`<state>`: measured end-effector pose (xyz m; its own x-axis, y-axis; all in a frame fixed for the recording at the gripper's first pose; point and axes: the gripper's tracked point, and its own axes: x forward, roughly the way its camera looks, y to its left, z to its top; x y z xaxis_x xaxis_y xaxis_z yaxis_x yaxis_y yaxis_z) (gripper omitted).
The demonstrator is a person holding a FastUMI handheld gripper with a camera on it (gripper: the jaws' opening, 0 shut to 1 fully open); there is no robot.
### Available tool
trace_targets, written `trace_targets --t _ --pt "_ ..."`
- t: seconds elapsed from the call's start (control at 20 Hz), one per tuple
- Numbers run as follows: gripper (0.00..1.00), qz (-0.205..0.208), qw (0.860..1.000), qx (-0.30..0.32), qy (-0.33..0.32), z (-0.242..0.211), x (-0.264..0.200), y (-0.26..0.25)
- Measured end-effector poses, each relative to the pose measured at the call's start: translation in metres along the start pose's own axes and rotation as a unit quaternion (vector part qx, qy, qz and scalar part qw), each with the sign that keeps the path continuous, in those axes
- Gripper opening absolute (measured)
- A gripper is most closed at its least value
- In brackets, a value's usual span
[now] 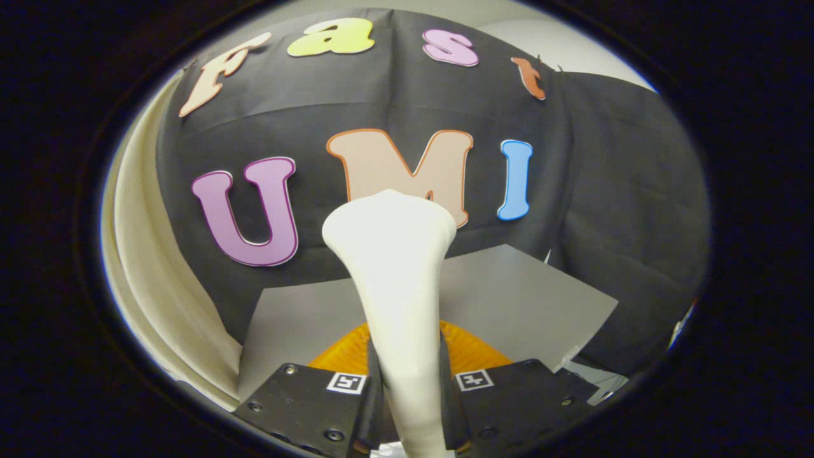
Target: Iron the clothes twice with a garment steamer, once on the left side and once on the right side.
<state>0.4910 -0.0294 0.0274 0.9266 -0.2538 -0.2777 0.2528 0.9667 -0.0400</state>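
A: What is seen farthest off?

B: A grey board (521, 299) is laid flat below the black cloth wall (610, 191), and an orange garment (467, 353) is spread near the fingers, partly hidden.

A: And the garment steamer (397, 280)?

B: It is held upright, its wide head raised above the board. Its white handle is clamped between both fingers of the gripper (410, 397), pressed from left and right.
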Motion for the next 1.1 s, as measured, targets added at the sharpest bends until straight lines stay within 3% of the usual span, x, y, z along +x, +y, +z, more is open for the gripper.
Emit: trace_targets --t 0.15,0.55,0.85,1.1 --pt "0.36 -0.007 1.0 -0.006 -0.019 -0.005 -0.048 0.002" --pt "0.36 0.033 0.995 -0.021 -0.091 0.015 -0.2 0.063" --pt "0.35 0.111 0.987 -0.013 -0.114 0.018 -0.281 0.156" --pt "0.35 0.18 0.979 -0.011 -0.099 -0.015 -0.316 0.236"
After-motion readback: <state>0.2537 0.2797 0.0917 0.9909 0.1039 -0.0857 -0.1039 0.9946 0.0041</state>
